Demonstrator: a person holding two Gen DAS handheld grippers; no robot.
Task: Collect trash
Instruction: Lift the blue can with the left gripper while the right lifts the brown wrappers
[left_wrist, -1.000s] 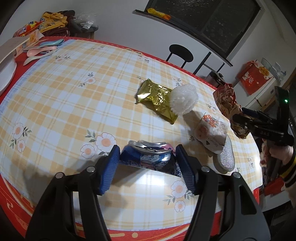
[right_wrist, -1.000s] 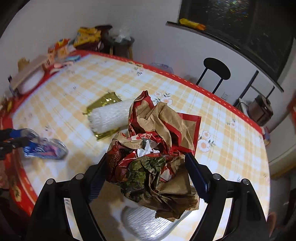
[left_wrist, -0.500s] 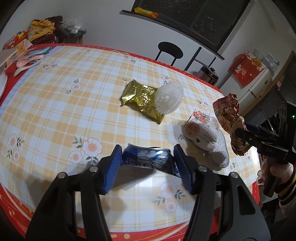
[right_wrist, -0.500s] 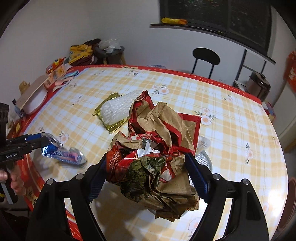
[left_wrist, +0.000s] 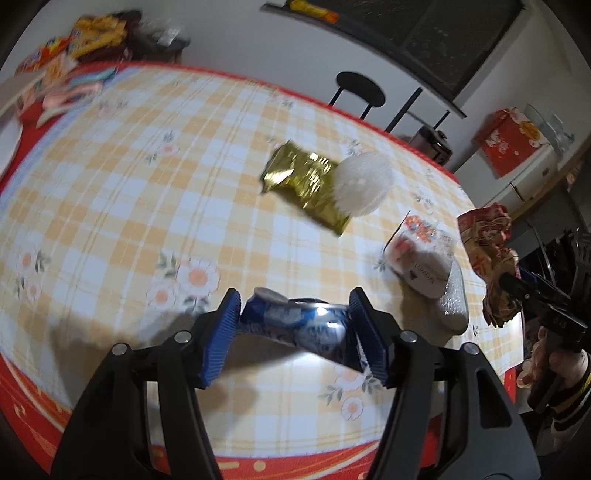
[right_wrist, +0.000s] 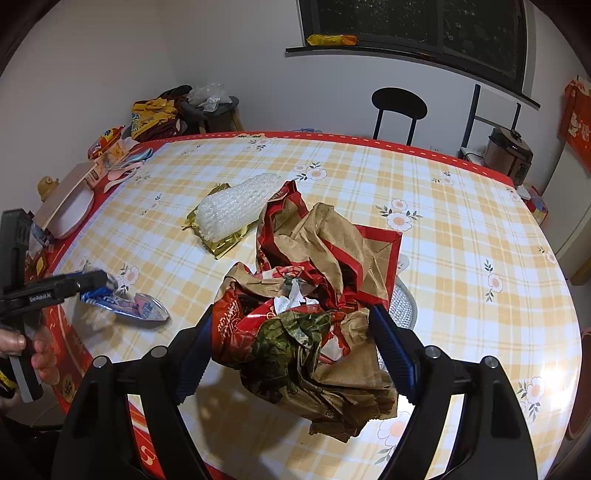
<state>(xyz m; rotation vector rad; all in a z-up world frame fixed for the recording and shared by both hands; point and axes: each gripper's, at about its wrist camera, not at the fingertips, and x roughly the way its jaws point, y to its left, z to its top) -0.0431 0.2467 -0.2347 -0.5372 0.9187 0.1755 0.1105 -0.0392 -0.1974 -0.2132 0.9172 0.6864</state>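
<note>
Round table (right_wrist: 461, 229) under a yellow-checked, flowered cloth with red border; white walls (right_wrist: 258, 66) behind; dark window (right_wrist: 424, 26) above a black sill at far right; black stool (right_wrist: 399, 101) by the far wall; grey cooker (right_wrist: 508, 155) low at right; cluttered side table (right_wrist: 207, 110) in the far left corner

Two grippers are showing: the left gripper (left_wrist: 293, 330) and the right gripper (right_wrist: 291, 352). On the table (right_wrist: 461, 229) are lying one crushed blue can (left_wrist: 299, 326), one crumpled red-and-brown paper bag (right_wrist: 314, 314), one gold foil wrapper (left_wrist: 306, 181), one roll of bubble wrap (right_wrist: 236, 208) and one white floral packet (left_wrist: 421, 258). One black chair (right_wrist: 399, 101) is standing behind the table.
</note>
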